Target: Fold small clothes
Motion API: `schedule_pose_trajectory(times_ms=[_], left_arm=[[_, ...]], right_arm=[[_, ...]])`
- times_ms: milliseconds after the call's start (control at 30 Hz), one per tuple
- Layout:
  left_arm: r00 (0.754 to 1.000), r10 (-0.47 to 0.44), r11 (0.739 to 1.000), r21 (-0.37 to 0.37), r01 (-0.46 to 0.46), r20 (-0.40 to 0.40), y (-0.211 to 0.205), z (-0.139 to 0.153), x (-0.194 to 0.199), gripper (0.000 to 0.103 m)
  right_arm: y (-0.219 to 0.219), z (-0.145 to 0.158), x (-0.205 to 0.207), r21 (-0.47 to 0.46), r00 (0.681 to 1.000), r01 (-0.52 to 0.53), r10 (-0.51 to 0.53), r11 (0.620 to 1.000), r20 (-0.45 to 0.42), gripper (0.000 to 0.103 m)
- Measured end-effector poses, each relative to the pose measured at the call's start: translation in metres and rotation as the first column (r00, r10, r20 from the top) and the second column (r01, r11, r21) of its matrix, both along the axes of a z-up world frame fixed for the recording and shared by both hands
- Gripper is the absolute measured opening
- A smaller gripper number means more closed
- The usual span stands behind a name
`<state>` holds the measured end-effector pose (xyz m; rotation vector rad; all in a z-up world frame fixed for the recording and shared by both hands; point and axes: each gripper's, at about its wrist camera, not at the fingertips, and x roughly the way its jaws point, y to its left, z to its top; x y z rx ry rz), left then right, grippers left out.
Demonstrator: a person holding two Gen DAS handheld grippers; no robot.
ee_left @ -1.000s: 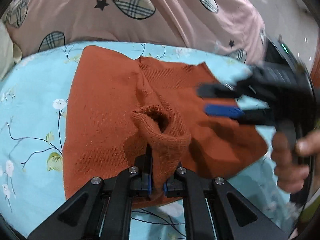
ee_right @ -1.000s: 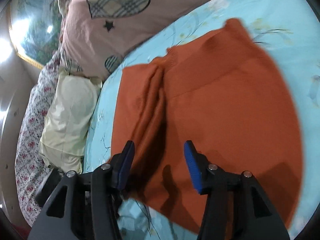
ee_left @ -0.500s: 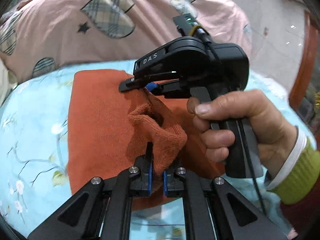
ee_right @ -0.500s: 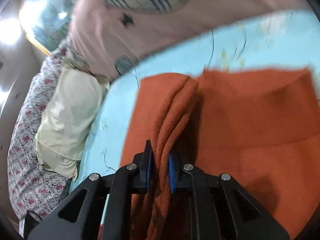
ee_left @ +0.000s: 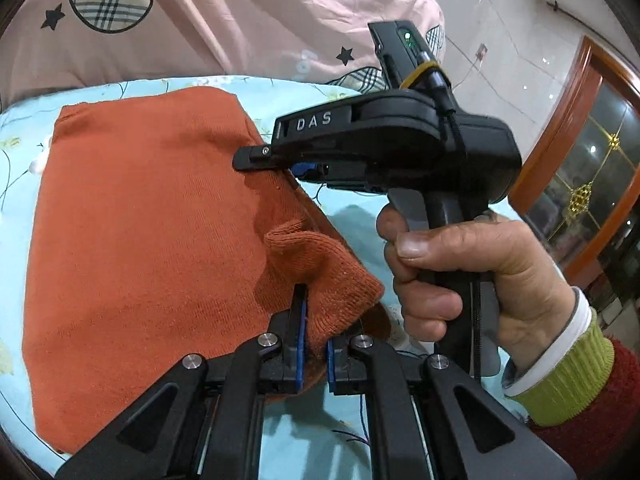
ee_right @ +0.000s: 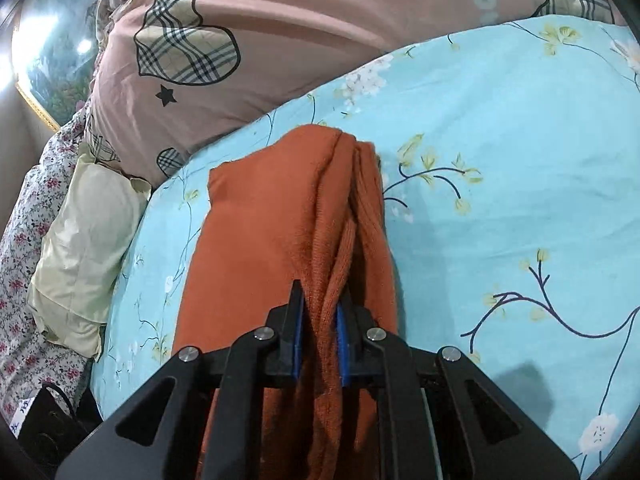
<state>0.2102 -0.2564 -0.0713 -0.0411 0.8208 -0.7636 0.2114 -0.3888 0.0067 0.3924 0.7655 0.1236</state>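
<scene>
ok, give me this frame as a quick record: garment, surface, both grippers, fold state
garment: orange knit sweater, lying partly folded
surface: light blue floral bedsheet
left gripper: jaws shut on the bunched cuff of the sweater
right gripper: jaws shut on gathered layers at the sweater's edge
background: pink duvet with plaid hearts, pale yellow pillow
fold state: right edge lifted, fold not yet laid flat

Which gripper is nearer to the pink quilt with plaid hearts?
Right. The right gripper grips the orange sweater's far edge toward the pink quilt; the left gripper grips the near cuff.
</scene>
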Motion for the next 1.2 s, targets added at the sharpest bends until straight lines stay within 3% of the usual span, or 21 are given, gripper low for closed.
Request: schedule_pose_trajectory(times_ms=[133,300,367,433,500,533,567,700,833,1000,1033,1200], left_arm=[[1.0,-0.002,1.0,-0.012,0.002,0.008,-0.003,0.005,0.004,0.007],[0.998,-0.027,0.999,0.032,0.029,-0.063,-0.007,-0.016,0.002,0.013],[0.997,-0.037,0.999,0.01,0.037,-0.07,0.005,-0.015,-0.001,0.018],[0.997,-0.038,0.999,-0.001,0.038,-0.066,0.022,-0.011,-0.009,0.033],[0.998,-0.014,1.0,0.0,0.014,-0.053,0.043,-0.006,-0.015,0.049],[0.999,0.006,1.0,-0.001,-0.006,-0.047,0.053,-0.003,-0.018,0.052],[0.999,0.027,1.0,-0.006,-0.027,-0.046,0.066,0.0,-0.02,0.052],[0.989,0.131,0.991,-0.027,-0.133,-0.069,0.115,0.002,-0.009,0.066],[0.963,0.233,0.971,-0.028,-0.239,-0.133,0.154,-0.008,0.027,0.067],[0.935,0.234,0.963,-0.07,-0.261,-0.264,0.166,-0.031,0.063,0.067],[0.93,0.223,0.963,-0.082,-0.257,-0.293,0.164,-0.039,0.073,0.071],[0.921,0.186,0.962,-0.128,-0.242,-0.342,0.151,-0.054,0.109,0.075]], right_arm=[[0.001,0.007,-0.001,-0.009,0.999,0.01,-0.009,1.0,0.044,0.015],[-0.005,-0.008,-0.004,-0.037,0.999,0.051,-0.051,0.998,-0.003,0.019],[-0.007,-0.004,-0.017,-0.042,0.997,0.075,-0.074,0.996,0.017,0.026],[-0.007,0.002,-0.029,-0.049,0.995,0.092,-0.091,0.995,0.033,0.032],[-0.006,0.005,-0.041,-0.052,0.995,0.093,-0.091,0.994,0.038,0.046],[-0.005,0.004,-0.046,-0.044,0.996,0.085,-0.084,0.995,0.034,0.056],[-0.006,0.002,-0.049,-0.037,0.997,0.078,-0.077,0.996,0.028,0.06],[-0.001,-0.007,-0.055,-0.007,0.999,0.035,-0.035,0.999,-0.003,0.06],[-0.002,-0.015,-0.049,0.017,0.999,0.028,-0.027,0.999,-0.022,0.06],[-0.008,-0.023,-0.034,0.07,0.999,0.017,-0.014,0.997,-0.043,0.06],[-0.008,-0.024,-0.032,0.073,0.999,0.017,-0.014,0.997,-0.048,0.06],[-0.01,-0.033,-0.014,0.111,0.997,0.006,0.002,0.994,-0.076,0.06]])
